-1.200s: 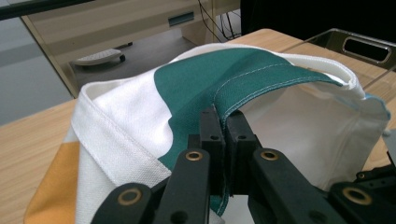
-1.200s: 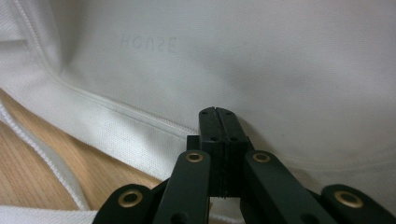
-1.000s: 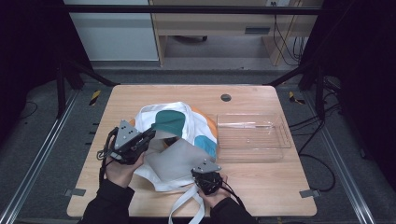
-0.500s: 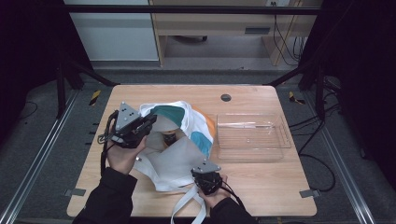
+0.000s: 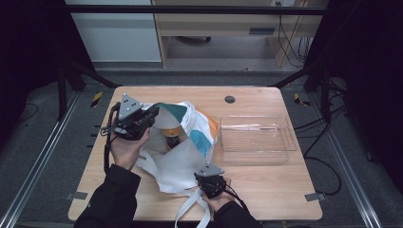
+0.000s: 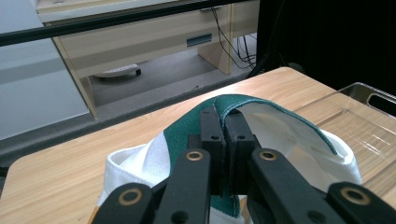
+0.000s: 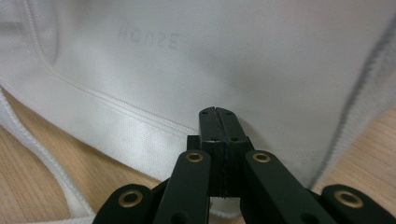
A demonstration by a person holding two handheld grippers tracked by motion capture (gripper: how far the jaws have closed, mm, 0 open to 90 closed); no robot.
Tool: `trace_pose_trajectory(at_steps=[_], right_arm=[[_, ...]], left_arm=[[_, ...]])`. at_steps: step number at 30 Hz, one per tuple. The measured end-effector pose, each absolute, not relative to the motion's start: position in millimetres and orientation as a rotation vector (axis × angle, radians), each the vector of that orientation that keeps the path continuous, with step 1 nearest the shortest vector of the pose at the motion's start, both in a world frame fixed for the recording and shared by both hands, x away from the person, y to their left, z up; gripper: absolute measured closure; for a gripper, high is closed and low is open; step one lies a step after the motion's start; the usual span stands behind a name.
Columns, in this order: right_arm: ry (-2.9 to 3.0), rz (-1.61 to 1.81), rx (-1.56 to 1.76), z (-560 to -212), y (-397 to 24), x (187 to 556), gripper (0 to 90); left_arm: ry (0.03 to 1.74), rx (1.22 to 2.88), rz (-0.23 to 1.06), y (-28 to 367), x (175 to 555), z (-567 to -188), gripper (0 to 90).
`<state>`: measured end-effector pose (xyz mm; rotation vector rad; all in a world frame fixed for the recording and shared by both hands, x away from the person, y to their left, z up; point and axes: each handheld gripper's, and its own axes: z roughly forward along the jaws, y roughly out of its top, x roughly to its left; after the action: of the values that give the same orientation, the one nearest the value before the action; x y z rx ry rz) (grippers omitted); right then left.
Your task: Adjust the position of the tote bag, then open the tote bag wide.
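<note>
At the left of the high view, the left hand-held gripper point(image 5: 151, 115) is raised above the light wooden desk point(image 5: 266, 190), its jaws closed tight on the green-trimmed rim of a white cloth tote bag with green, orange and teal patches point(image 5: 183, 159); in the left gripper view the green edge point(image 6: 223, 105) sits pinched between the black jaws, lifting the bag's mouth open. Inside the opening, near the frame's centre, a dark object with a yellow-orange top point(image 5: 172, 135) shows. Lower centre, the right hand-held gripper point(image 5: 207, 176) is shut on the bag's white bottom edge point(image 7: 140, 93), which lies on the desk. To the right, a clear plastic tray point(image 5: 285, 142) rests just beside the bag.
</note>
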<state>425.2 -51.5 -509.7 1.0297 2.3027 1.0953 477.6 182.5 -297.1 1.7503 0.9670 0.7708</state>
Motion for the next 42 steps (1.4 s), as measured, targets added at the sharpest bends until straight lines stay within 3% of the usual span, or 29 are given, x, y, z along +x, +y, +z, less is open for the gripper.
trace_pose_trajectory(at_steps=[42], right_arm=[[2.312,1.093,1.008,-510,-48,426,90.0]], left_arm=[[1.033,1.758,0.808,168,530,-297,87.9]])
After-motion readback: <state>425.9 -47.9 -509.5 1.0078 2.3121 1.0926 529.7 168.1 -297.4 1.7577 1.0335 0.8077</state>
